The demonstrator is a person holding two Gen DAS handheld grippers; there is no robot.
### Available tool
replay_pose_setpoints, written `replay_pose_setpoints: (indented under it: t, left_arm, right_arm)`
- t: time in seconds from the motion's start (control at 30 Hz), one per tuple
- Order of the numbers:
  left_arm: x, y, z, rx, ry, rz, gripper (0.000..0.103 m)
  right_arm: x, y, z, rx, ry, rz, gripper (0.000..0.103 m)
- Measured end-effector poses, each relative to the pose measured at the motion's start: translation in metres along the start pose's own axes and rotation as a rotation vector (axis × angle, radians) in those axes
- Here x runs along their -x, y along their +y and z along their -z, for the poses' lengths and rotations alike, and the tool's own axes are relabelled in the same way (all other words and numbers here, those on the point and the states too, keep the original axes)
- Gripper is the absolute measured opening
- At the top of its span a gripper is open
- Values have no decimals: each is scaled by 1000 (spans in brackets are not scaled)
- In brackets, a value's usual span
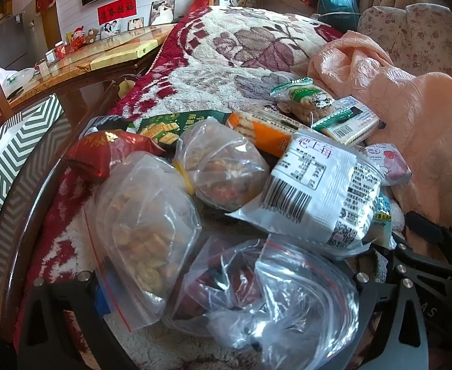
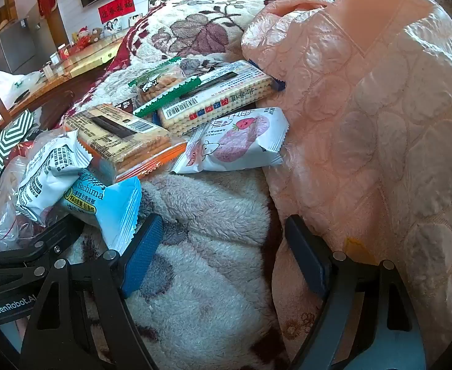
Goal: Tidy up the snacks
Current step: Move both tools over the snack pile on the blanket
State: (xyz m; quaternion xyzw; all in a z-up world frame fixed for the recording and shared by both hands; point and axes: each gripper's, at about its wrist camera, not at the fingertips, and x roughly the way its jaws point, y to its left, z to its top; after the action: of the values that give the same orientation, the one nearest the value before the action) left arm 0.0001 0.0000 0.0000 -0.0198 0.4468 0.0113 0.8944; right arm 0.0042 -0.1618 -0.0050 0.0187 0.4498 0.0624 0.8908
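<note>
The snacks lay heaped on the fleece blanket (image 2: 201, 203), beside the peach quilt (image 2: 364, 98). Clear bags of nuts (image 1: 145, 228) looked soft and slippery, best pinched at the neck; the cracker packs (image 2: 124, 135) seemed stiff but breakable. Bare fleece sat open under the right gripper (image 2: 216, 243), spread and empty. The left gripper (image 1: 219, 283) also stood wide over the bags.
</note>
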Motion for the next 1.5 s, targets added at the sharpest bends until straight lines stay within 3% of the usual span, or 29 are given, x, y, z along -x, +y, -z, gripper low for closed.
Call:
replay_pose_setpoints:
  t: [0.2, 0.37, 0.77, 1.5]
  left_arm:
    - [11, -1, 6, -57, 8, 12, 103]
    - [32, 7, 19, -101, -24, -24, 103]
    - [41, 20, 13, -59, -24, 6, 103]
    - [64, 32, 3, -14, -122, 47, 103]
  right_arm:
    - [2, 3, 1, 5, 22, 24, 82]
    - [10, 1, 9, -13, 32, 34, 82]
    - [35, 7, 9, -31, -7, 73, 82]
    - [59, 1, 2, -44, -93, 104, 82]
